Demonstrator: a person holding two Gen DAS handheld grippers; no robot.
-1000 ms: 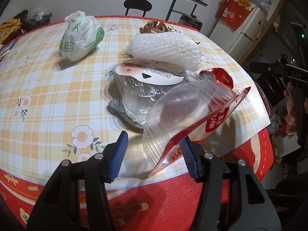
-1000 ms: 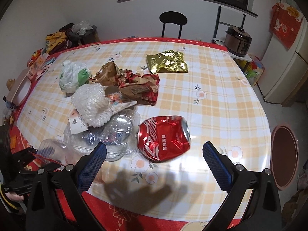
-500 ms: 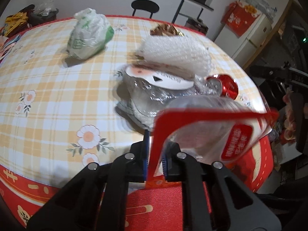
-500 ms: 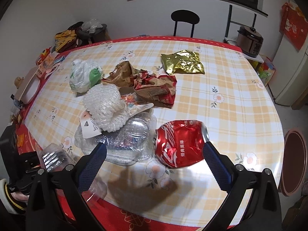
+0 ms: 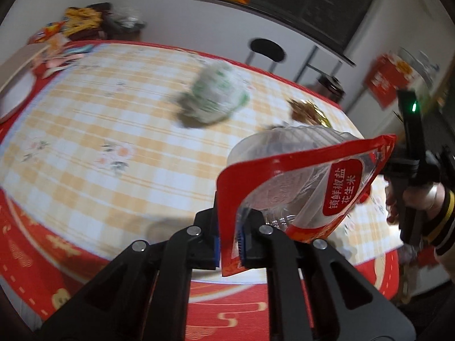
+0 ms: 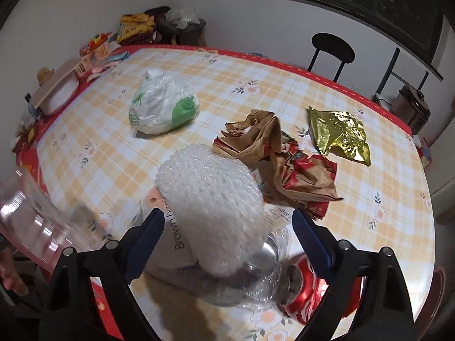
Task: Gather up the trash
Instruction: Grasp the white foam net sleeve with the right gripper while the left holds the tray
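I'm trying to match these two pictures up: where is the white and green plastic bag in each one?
Left wrist view: the white and green plastic bag lies blurred, upper middle, on the table.
Right wrist view: the bag lies sharp, upper left of centre.
Shared landmark: the black stool beyond the table's far edge.

Motion blur smears the tablecloth (image 5: 93, 130) and a white-green bag (image 5: 216, 99) in the left wrist view. In the right wrist view, bubble wrap (image 6: 210, 207) hides most of a clear container (image 6: 256, 287); the right finger (image 6: 312, 241) covers part of a red can (image 6: 301, 298).
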